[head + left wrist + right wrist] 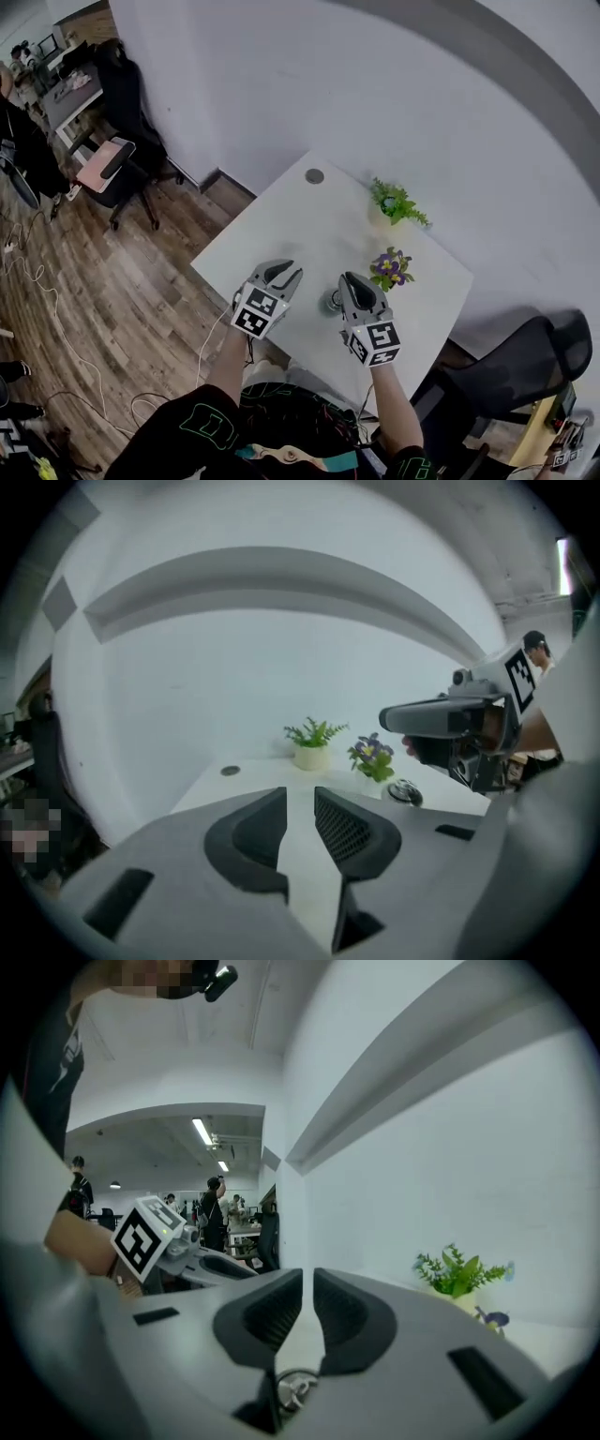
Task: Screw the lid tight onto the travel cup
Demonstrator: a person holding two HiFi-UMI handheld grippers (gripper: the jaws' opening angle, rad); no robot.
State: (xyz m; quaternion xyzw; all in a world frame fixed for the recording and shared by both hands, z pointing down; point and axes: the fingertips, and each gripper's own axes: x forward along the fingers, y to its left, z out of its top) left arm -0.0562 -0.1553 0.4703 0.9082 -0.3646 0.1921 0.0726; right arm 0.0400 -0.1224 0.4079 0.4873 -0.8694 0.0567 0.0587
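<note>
From the head view, we see the left gripper (284,275) and right gripper (353,284) held above the white worktop (281,225), with the travel cup (331,302) standing between them, touched by neither. In the left gripper view the jaws stand narrowly apart and empty, and the lid (405,791) sits on the cup beside the purple-flowered plant (373,757). In the right gripper view the jaws are all but closed on nothing. We judge no turn is in hand. Any further tightening calls for reopening, steadying the cup and clamping the lid.
</note>
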